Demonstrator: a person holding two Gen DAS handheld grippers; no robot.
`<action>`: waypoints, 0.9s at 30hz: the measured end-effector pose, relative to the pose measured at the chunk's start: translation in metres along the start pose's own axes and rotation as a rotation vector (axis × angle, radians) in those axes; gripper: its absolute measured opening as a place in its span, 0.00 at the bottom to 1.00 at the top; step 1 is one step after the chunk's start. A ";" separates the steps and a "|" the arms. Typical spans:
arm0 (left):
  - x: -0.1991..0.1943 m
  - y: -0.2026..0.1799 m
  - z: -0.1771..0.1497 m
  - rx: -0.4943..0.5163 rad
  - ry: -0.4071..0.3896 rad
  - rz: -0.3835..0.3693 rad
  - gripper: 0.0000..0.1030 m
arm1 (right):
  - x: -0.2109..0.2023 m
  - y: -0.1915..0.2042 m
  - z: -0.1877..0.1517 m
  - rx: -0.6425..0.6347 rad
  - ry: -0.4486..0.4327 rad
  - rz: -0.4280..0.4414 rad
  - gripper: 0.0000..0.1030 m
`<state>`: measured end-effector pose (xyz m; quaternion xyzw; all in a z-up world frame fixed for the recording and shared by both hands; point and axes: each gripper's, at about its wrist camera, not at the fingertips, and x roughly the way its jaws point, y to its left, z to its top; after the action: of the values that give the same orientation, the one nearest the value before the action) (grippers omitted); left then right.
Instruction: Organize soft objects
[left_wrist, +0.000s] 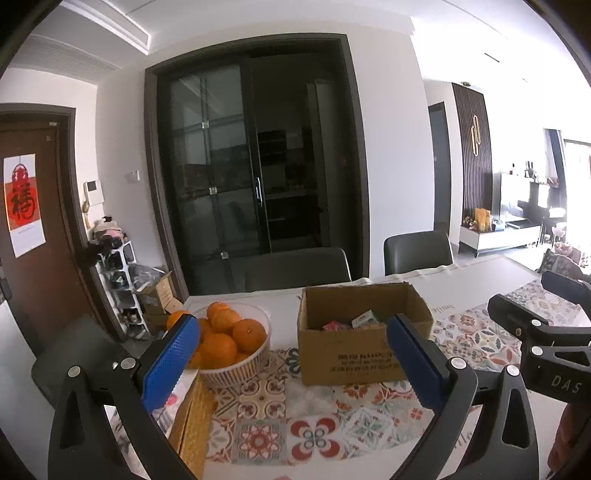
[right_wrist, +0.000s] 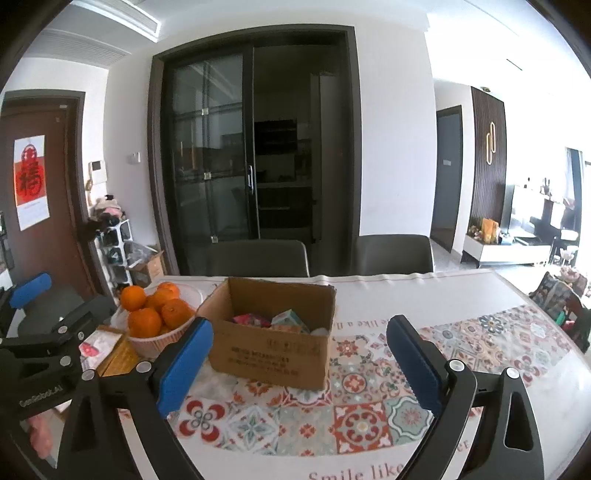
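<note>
Nearest the left wrist camera, the left gripper (left_wrist: 291, 354) is seen with its blue-padded fingers (left_wrist: 171, 363) spread wide apart and nothing held between them; it is raised above the patterned tablecloth (left_wrist: 314, 435). In the right wrist view, the right gripper (right_wrist: 299, 363) is likewise spread wide and empty, held above the same cloth, whose printed lettering is partly seen at the near edge. Each tool is caught at the edge of the other's view: the right one at the far right of the left view, the left one at the far left of the right view. Just beyond the fingers, an open cardboard box (right_wrist: 269, 354) is set on the cloth; soft packets (right_wrist: 273, 321), pink and pale green, are seen lying inside it at the bottom. To the left of the box, and a little apart from it, a white ribbed bowl (left_wrist: 236, 369) piled with oranges (left_wrist: 225, 332) is placed. A yellow woven item (left_wrist: 192, 421) lies just in front of the bowl, near the table's left edge, with a small pink-and-white packet (right_wrist: 94, 345) beside it. Behind the table, two dark chairs (right_wrist: 393, 254) are pushed in. Farther back, a dark-framed glass sliding door (right_wrist: 255, 147) is set in the white wall, and a brown door with a red paper hanging (left_wrist: 22, 203) is seen at far left.
</note>
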<state>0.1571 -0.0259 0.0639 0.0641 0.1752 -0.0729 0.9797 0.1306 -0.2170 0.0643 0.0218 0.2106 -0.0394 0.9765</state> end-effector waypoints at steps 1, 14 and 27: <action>-0.006 0.001 -0.003 -0.001 0.006 -0.007 1.00 | -0.005 0.001 -0.002 0.000 -0.002 0.003 0.94; -0.065 0.007 -0.040 -0.031 0.028 0.037 1.00 | -0.055 0.011 -0.035 -0.015 0.016 0.032 0.94; -0.087 0.001 -0.059 -0.017 0.041 0.042 1.00 | -0.079 0.006 -0.054 -0.020 0.024 0.042 0.94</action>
<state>0.0567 -0.0060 0.0395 0.0608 0.1945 -0.0493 0.9778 0.0367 -0.2023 0.0478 0.0170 0.2223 -0.0167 0.9747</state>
